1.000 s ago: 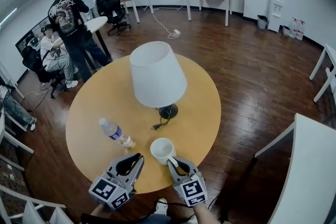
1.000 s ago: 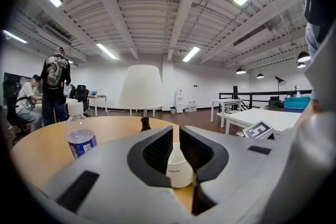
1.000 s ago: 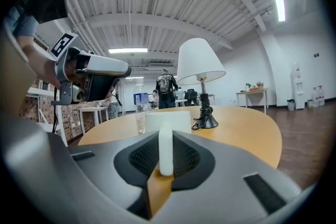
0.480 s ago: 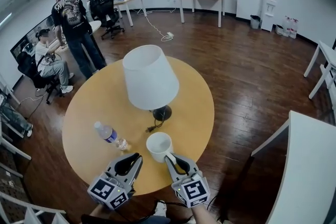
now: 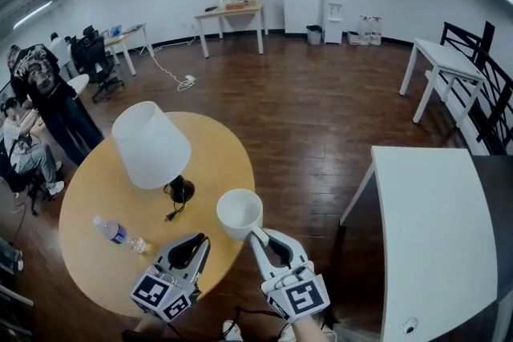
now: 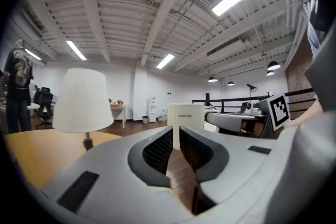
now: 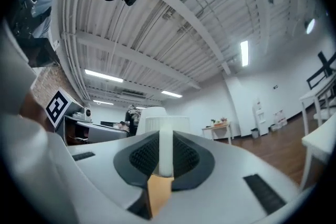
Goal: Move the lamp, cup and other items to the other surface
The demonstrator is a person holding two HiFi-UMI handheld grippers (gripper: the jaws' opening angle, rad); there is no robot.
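Cup [image 5: 240, 213] hangs over the round table's [image 5: 96, 252] right edge, its handle pinched in the right gripper [image 5: 258, 235]. The lamp [image 5: 151, 146] stands upright near the table's middle. The left gripper [image 5: 204, 239], over the table's near edge, is narrowed to a slit, empty.

Handle of the white ceramic cup [image 5: 240, 213] mostly swallowed between your right gripper's [image 5: 256, 235] jaws, black round lamp base [image 5: 181, 191] half behind its white conical shade [image 5: 151, 145], clear plastic water bottle's [image 5: 117, 233] label too small to read, white rectangular table [image 5: 433, 236] clipped by the bottom edge.
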